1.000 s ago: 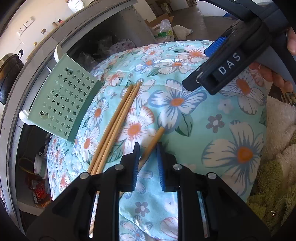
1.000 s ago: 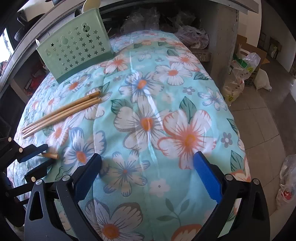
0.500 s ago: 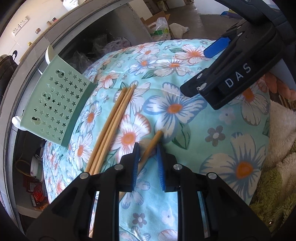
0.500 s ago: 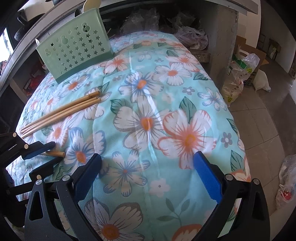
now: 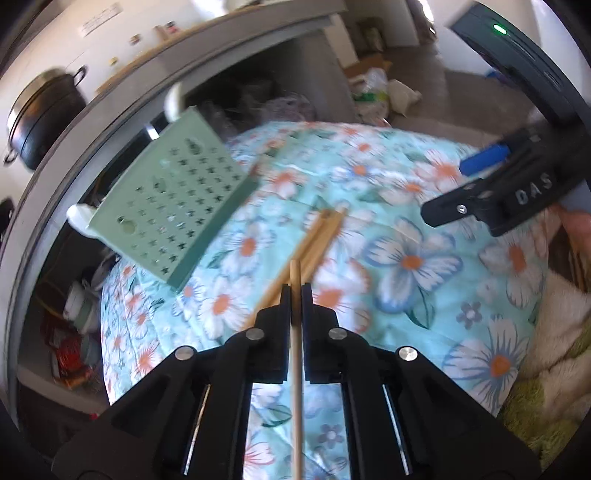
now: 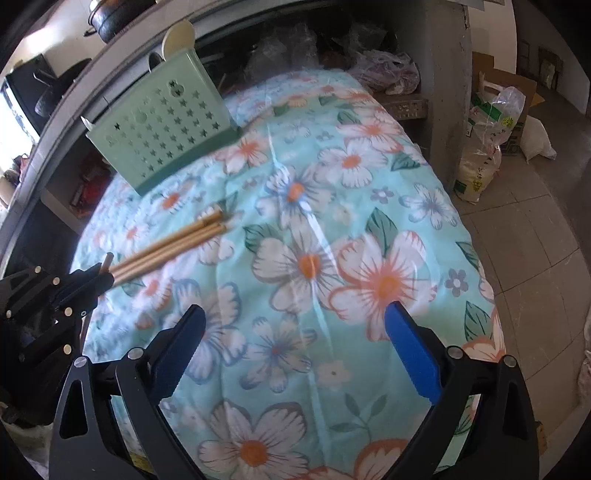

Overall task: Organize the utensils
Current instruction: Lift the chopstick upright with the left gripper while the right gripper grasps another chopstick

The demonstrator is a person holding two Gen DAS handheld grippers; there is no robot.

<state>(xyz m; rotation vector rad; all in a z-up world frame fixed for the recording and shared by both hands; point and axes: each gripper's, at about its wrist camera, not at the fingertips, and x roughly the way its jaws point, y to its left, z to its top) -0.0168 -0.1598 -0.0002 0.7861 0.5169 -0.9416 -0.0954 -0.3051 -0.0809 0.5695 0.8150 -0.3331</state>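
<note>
My left gripper (image 5: 294, 291) is shut on a single wooden chopstick (image 5: 296, 354) and holds it above the floral cloth; it also shows in the right wrist view (image 6: 99, 275). Several more chopsticks (image 5: 317, 236) lie together on the cloth just beyond it, also in the right wrist view (image 6: 177, 245). A green perforated utensil holder (image 5: 173, 210) stands at the far left of the table, also in the right wrist view (image 6: 162, 129), with a cream spoon (image 6: 178, 36) in it. My right gripper (image 6: 295, 354) is open and empty over the cloth; it also shows in the left wrist view (image 5: 491, 184).
The table is covered by a floral cloth (image 6: 332, 221). A grey counter with a black pot (image 5: 40, 114) runs behind the holder. Bags and boxes (image 6: 491, 122) stand on the floor at the right. A fluffy towel (image 5: 546, 354) lies at the right edge.
My left gripper has lifted the single chopstick off the cloth and turned it in line with the fingers, moving over the chopstick pile. The right gripper stays open, shifted slightly.
</note>
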